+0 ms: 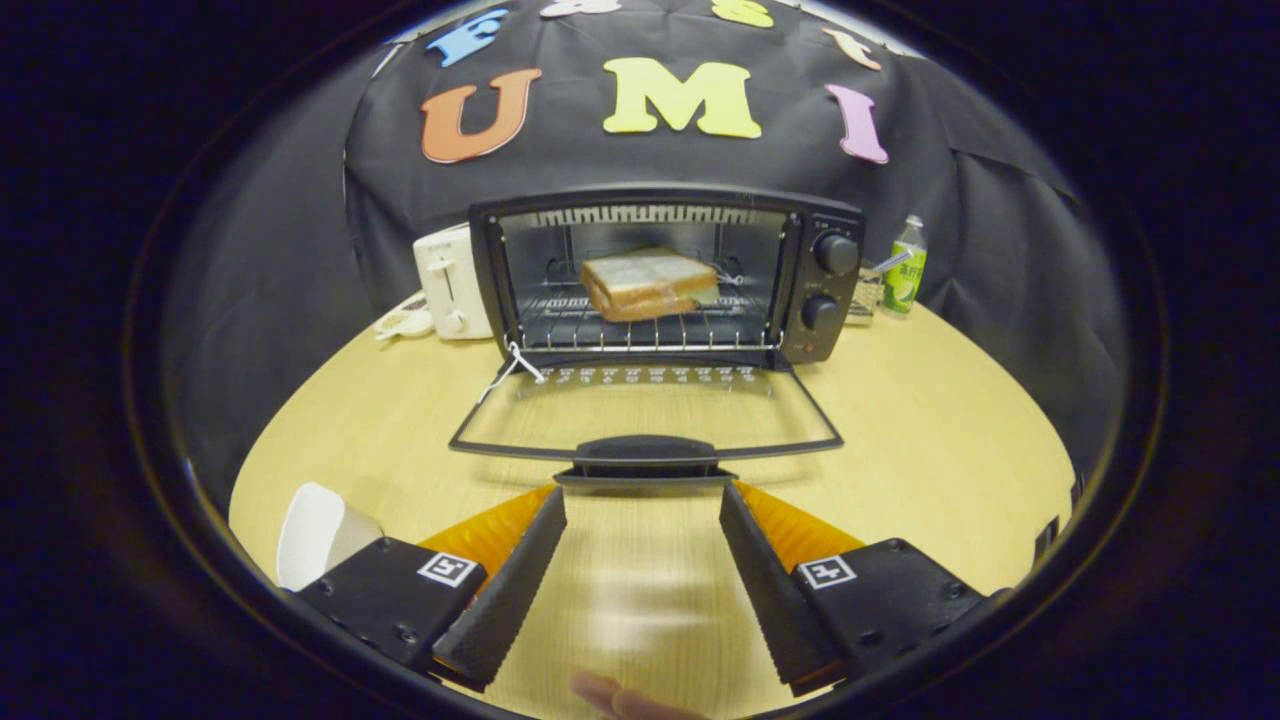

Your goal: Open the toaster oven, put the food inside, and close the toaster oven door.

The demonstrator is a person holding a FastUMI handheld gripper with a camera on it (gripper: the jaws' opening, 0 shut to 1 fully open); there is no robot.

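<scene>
Gripper [642,500] is hovering with its fingers spread wide, gripping nothing, tips just short of the door handle [645,452]. Oven door [645,412] is lying fully open over the table [950,440]. Sandwich [648,283] is sitting on the rack inside the toaster oven [822,290] at the table's far edge.

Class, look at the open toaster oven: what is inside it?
A sandwich lies on the wire rack inside the toaster oven. The rack under the sandwich is covered. The hand-held gripper is open, just before the door handle.
</scene>
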